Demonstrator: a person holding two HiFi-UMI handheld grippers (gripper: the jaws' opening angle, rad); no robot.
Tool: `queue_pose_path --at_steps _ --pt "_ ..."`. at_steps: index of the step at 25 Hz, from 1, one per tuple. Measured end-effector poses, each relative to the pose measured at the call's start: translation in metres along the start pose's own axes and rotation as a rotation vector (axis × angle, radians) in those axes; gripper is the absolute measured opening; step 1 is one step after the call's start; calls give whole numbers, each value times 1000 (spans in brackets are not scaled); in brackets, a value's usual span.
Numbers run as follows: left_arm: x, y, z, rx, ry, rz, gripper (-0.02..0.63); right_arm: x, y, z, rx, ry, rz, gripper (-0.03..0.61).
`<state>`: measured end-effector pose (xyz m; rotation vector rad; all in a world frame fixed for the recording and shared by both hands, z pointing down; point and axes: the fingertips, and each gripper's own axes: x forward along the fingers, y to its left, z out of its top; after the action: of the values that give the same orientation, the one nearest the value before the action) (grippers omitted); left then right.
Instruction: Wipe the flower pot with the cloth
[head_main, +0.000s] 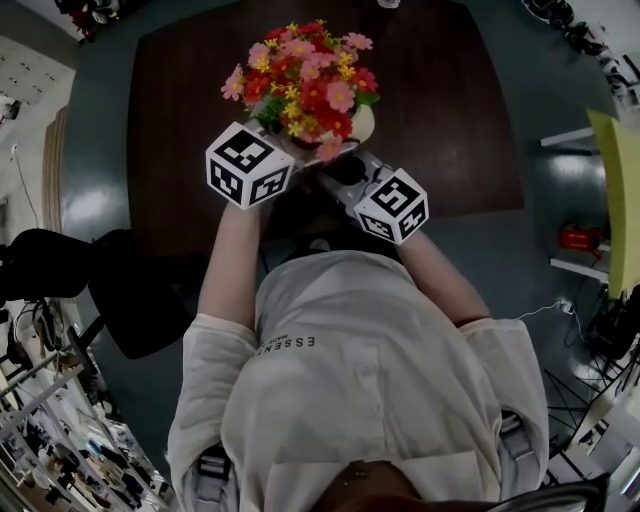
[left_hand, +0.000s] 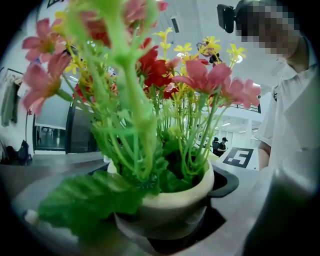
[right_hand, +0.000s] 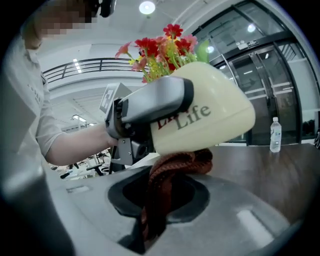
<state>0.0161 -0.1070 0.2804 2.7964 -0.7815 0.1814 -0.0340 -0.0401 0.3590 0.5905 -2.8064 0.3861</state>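
A cream flower pot (head_main: 361, 123) with pink, red and yellow artificial flowers (head_main: 303, 78) is held up, tilted, above the table. My left gripper (head_main: 312, 152) is shut on the pot; its rim (left_hand: 186, 196) fills the left gripper view, and one grey finger (right_hand: 156, 104) lies across the pot wall (right_hand: 212, 114), which bears the word "Life". My right gripper (right_hand: 154, 222) is shut on a reddish-brown cloth (right_hand: 171, 172). The bunched cloth presses against the pot's underside. In the head view the right gripper (head_main: 343, 170) sits just below the pot.
A dark brown table (head_main: 450, 120) lies under the pot. A water bottle (right_hand: 274, 134) stands on it at the far right. A black chair (head_main: 130, 300) is at my left. White shelves (head_main: 580, 262) with a red item stand at the right.
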Motion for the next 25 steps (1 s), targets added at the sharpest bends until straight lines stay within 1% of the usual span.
queue_pose_path --at_steps 2,4,5,7,9,11,12,14,16,18,21,23,25 --pt "-5 0 2 -5 -9 5 569 0 8 -5 -16 21 41 51" --pt "-8 -2 4 -18 -30 11 569 -4 7 -15 -38 52 40 51" --pt "-11 -5 5 -25 -39 10 569 -9 0 -21 -38 64 13 51" --pt "-16 -13 6 -31 -45 2 569 -22 -22 -23 4 61 -79 51" --pt "-22 -21 6 -24 -38 -7 569 -35 -47 -13 72 18 -173 51" --pt "-25 -25 4 -14 -27 -12 569 -42 -62 3 105 -35 -219 51" --pt "-25 -26 2 -11 -18 -16 569 -42 -64 10 105 -54 -219 51" --pt "-25 -30 -3 -12 -6 -31 569 -37 -57 18 73 -67 -187 51" --pt "-23 -37 -4 -26 -15 -51 569 -32 -45 20 22 -62 -151 52" --pt "-19 -43 -2 -41 -28 -62 569 -32 -35 20 -8 -67 -127 51" --pt "-15 -48 1 -51 -35 -66 569 -33 -26 20 7 -86 -88 51" --pt "-17 -48 1 -75 -47 -78 569 -32 -17 20 44 -102 -39 51" --pt "-22 -45 1 -92 -53 -85 569 -27 -6 19 53 -103 9 51"
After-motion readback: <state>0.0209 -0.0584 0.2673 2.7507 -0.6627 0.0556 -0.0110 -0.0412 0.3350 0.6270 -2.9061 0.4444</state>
